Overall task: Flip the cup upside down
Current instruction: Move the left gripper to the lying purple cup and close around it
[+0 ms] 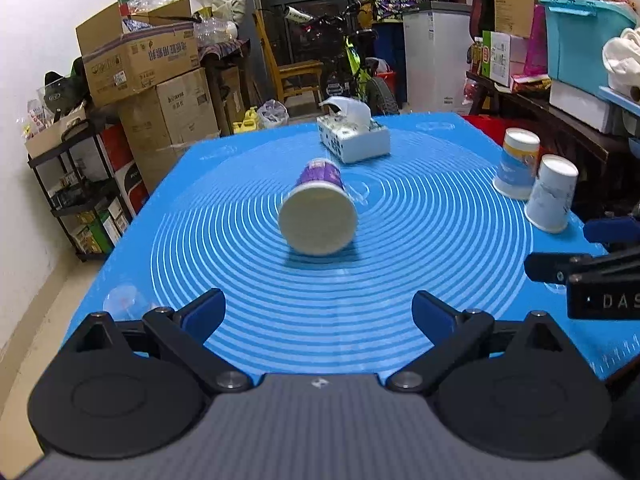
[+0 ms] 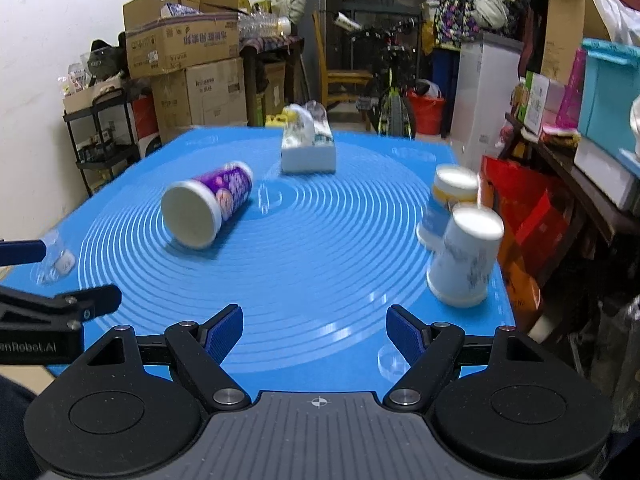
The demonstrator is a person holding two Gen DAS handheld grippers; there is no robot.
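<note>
A purple-patterned paper cup (image 1: 319, 204) lies on its side near the middle of the blue mat (image 1: 400, 280), its round end facing me. It also shows in the right wrist view (image 2: 208, 204), left of centre. My left gripper (image 1: 319, 312) is open and empty, a short way in front of the cup. My right gripper (image 2: 315, 334) is open and empty, over the mat's near edge, to the right of the cup. Each gripper shows at the edge of the other's view.
Two paper cups stand upside down at the mat's right edge (image 1: 516, 164) (image 1: 552, 196), also seen in the right wrist view (image 2: 464, 256). A tissue box (image 1: 354, 136) sits at the far middle of the mat. Cardboard boxes, shelves and a bicycle surround the table.
</note>
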